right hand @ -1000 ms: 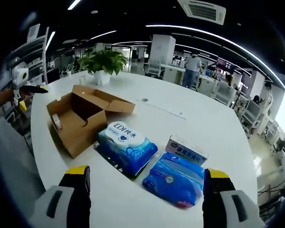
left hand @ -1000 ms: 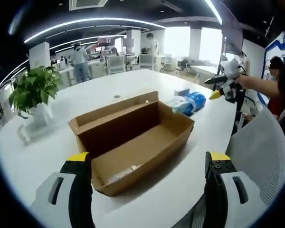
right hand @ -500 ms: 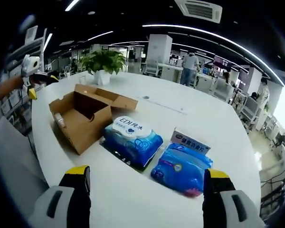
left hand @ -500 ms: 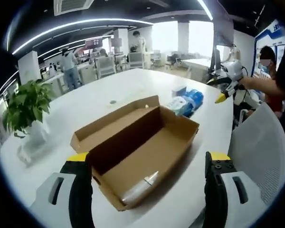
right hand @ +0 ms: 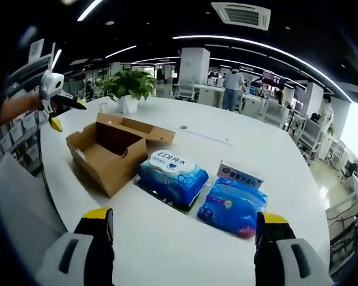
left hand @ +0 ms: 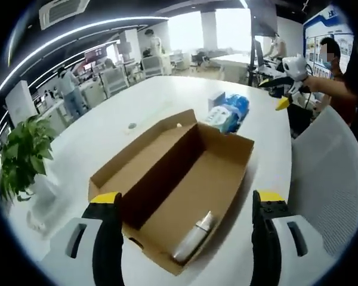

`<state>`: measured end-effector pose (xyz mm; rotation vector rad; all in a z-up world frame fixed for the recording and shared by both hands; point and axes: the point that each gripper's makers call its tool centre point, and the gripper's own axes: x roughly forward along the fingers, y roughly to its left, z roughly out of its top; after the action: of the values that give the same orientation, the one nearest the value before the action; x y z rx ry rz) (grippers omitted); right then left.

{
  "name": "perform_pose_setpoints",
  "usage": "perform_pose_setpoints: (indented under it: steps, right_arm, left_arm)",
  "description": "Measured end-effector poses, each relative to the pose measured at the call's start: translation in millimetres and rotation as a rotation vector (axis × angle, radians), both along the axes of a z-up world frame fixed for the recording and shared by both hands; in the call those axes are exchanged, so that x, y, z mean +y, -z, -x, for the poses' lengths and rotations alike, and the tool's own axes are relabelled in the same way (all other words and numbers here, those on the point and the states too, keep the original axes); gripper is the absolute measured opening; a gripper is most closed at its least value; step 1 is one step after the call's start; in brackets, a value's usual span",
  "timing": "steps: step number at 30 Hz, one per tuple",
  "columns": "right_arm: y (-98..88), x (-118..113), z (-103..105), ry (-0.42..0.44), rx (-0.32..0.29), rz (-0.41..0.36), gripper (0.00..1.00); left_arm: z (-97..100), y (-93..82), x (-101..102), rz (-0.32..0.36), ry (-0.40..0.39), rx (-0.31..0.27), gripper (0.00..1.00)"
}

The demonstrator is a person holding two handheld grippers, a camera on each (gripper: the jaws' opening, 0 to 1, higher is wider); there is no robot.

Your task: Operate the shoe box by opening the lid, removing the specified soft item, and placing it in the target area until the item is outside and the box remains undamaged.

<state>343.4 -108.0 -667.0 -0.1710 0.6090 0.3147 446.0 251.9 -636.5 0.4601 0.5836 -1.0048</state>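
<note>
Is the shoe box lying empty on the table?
No, a pale rolled item lies inside the open shoe box, near its closest corner.

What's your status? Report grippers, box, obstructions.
Left gripper open above the open shoe box, holding nothing. Right gripper open, short of two blue soft packs. Small wrapped item lies in box. Nothing blocking.

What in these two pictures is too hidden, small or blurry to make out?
- Pale wrapped item in the open brown cardboard box, left gripper view: too blurred to identify.
- Box floor, right gripper view: hidden by its near wall.
- Small white carton behind the blue soft packs: print too small.
</note>
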Motion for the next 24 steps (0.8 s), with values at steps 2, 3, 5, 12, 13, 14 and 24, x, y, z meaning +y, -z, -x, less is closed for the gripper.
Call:
perform_pose_setpoints:
  steps: [2, 3, 5, 12, 13, 14, 24]
  right_arm:
    - [0.0, -2, 4, 0.007, 0.003, -0.012, 0.99]
    - [0.4, -2, 5, 0.009, 0.006, -0.012, 0.99]
    - [-0.7, -1, 8, 0.010, 0.004, -0.015, 0.99]
    - [-6.8, 2, 17, 0.021, -0.005, -0.013, 0.99]
    - [-8.1, 3, 18, 0.022, -0.008, -0.014, 0.99]
    - [-10.2, 4, 19, 0.026, -0.013, -0.017, 0.99]
    - [-10.5, 9, 23, 0.028, -0.022, -0.015, 0.99]
  left_arm:
    - [-2.7, 1.6, -1, -0.017, 0.014, 0.000, 0.88]
    - [-3.4, 2.4, -1, -0.028, 0.023, 0.001, 0.87]
    - [-5.2, 4.8, 0, -0.060, 0.046, -0.001, 0.87]
    - [-16.9, 17.3, 5, -0.163, 0.102, -0.007, 0.84]
    - [-17.2, 20.1, 5, -0.176, 0.114, -0.003, 0.83]
    - [-18.4, 24.1, 5, -0.188, 0.122, 0.006, 0.83]
    - [-22.3, 45.6, 5, -0.282, 0.192, 0.042, 0.79]
